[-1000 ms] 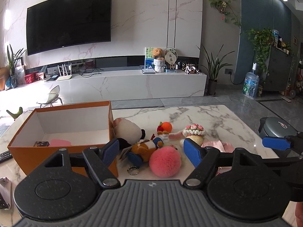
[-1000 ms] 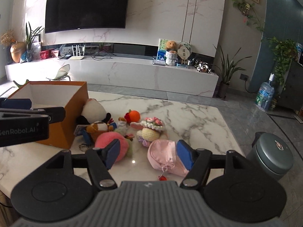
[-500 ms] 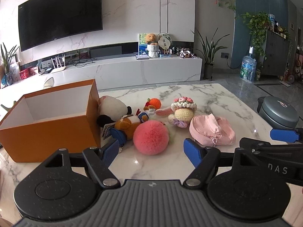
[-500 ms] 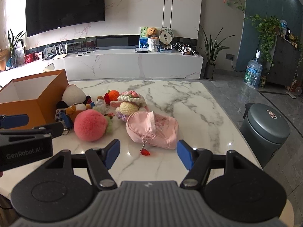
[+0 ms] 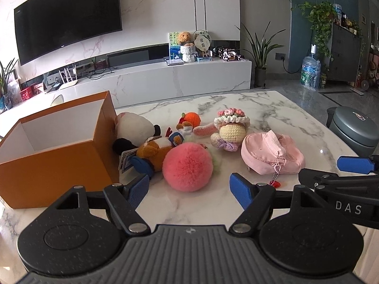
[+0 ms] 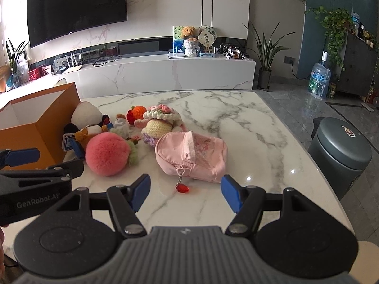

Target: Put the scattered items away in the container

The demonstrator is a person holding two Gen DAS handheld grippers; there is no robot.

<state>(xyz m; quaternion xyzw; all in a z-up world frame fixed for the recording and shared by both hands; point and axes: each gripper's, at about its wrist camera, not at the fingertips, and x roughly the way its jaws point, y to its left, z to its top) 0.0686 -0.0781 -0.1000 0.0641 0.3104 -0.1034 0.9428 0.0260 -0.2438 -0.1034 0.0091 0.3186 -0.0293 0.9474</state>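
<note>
Orange box (image 5: 59,165), pink pompom (image 5: 187,166), pale pink pouch (image 5: 270,153), grey-veined white marble table (image 5: 272,108)

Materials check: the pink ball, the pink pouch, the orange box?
Pink ball: looks like fluffy faux fur, with a fuzzy matte edge. Pink pouch: seems soft woven cloth, going by its creases, stitched seams and zip pull. Orange box: probably cardboard, given its flat matte walls, crisp corners and white lining.

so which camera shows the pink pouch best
The right wrist view: the pink pouch lies centred just ahead of the open right claw, its zip charm fully visible. The left wrist view shows it off to the right, seen more from the side.
</note>
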